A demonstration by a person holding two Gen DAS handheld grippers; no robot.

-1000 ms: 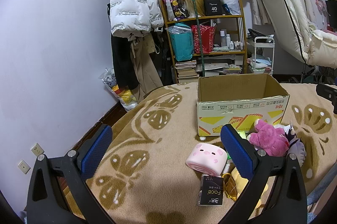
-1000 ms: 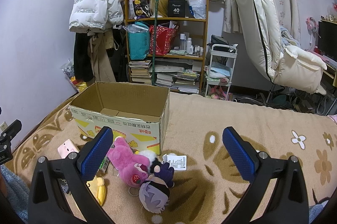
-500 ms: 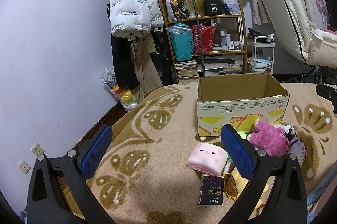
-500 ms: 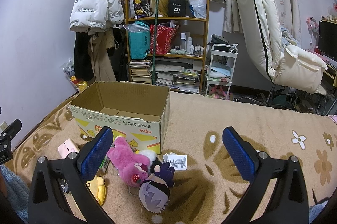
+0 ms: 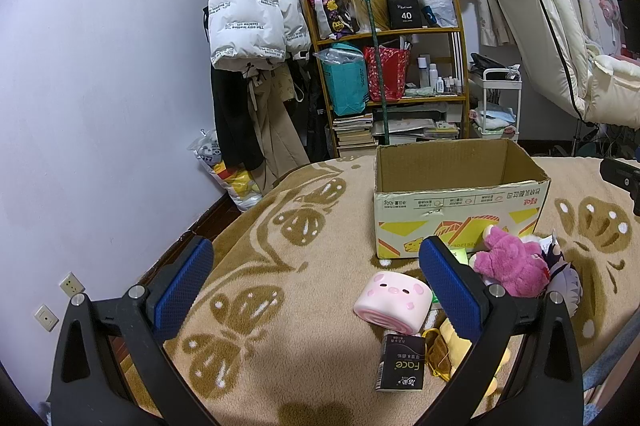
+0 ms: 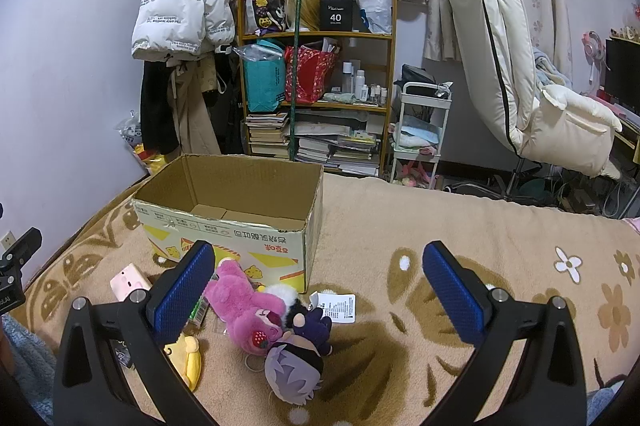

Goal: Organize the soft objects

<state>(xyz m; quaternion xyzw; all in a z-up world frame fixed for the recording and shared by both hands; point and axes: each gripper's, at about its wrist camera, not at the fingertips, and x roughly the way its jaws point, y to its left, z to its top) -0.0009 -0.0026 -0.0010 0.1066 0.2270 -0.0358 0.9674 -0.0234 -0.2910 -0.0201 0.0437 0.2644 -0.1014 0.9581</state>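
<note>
- Left tongs (image 5: 312, 268) and right tongs (image 6: 318, 268) both gape wide, empty, above the blanket-covered bed (image 6: 460, 226).
- An open cardboard box (image 6: 236, 210) sits behind the toys; a black "Face" packet (image 5: 400, 366) lies near the pink pig cushion (image 5: 394, 300).
- The pink plush bear (image 6: 244, 306) lies against the box front, touching a purple-haired doll (image 6: 294, 366); a yellow plush (image 6: 186, 358) lies partly hidden behind the left finger.

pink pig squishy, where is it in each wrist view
Left wrist: the pink pig squishy lies lower centre, just left of the right finger.
Right wrist: pink pig squishy sits lower left, partly behind the left finger.
Shared landmark: the cardboard box behind it.
</note>
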